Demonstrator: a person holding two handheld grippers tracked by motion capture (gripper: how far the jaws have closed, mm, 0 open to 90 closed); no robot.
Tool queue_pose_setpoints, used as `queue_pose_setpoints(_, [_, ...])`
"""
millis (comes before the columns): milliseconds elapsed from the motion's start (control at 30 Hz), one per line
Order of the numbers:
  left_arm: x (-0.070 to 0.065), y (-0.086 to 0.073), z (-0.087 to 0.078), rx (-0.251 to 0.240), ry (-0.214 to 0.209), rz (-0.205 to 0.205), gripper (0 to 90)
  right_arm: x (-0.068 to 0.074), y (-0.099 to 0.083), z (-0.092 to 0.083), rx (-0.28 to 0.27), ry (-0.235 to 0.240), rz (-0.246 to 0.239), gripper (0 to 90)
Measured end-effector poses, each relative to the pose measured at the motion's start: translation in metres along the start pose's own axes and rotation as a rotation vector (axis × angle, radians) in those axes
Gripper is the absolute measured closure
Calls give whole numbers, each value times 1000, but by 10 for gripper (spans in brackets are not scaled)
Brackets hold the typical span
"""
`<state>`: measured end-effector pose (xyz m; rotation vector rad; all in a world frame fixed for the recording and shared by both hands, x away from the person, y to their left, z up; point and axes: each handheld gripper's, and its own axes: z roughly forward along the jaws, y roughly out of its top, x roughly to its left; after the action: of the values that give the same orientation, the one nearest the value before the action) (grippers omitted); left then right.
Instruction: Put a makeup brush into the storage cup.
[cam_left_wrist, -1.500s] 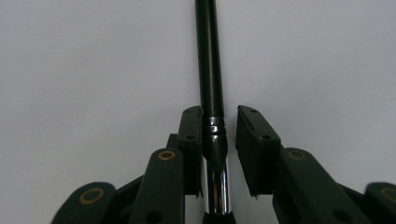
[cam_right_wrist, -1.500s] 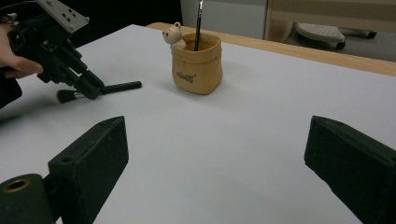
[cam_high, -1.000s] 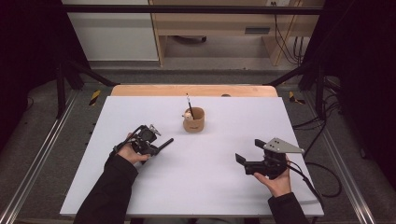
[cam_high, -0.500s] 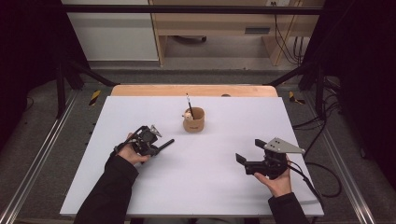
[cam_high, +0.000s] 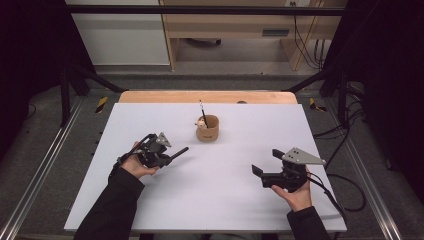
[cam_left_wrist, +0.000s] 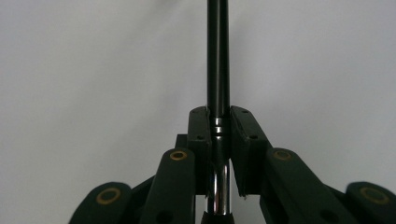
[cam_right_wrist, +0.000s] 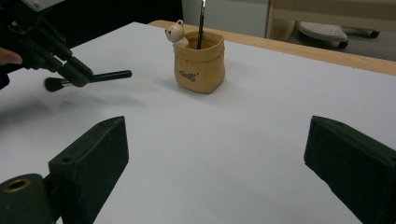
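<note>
Gripping a black brush (cam_left_wrist: 218, 60) at its silver ferrule, the left gripper (cam_high: 161, 156) has its jaws closed tight on it, the handle pointing toward 2 o'clock over the white table (cam_high: 215, 200). In the right gripper view the brush hangs just above the table, bristles toward the hand. The tan pot (cam_high: 208, 129), at 1 o'clock from the brush, holds 1 thin pen (cam_high: 202, 111) and a small bear (cam_right_wrist: 176, 32). The right gripper (cam_high: 260, 172) rests at 4 o'clock, jaws wide apart, holding nothing.
</note>
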<state>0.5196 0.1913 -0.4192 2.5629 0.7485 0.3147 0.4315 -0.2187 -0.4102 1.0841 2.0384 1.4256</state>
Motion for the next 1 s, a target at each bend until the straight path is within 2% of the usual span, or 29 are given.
queue_pose_setpoints(467, [-27, 5, -17, -85, -58, 65, 786, 5, 2, 1, 15, -7, -25, 64])
queue_pose_setpoints(600, [-35, 7, -20, -107, -63, 86, 786, 5, 3, 2, 16, -10, -37, 63])
queue_pose_setpoints(1000, [-53, 15, -26, -138, -104, 136, 786, 9, 5, 4, 31, -4, -60, 70])
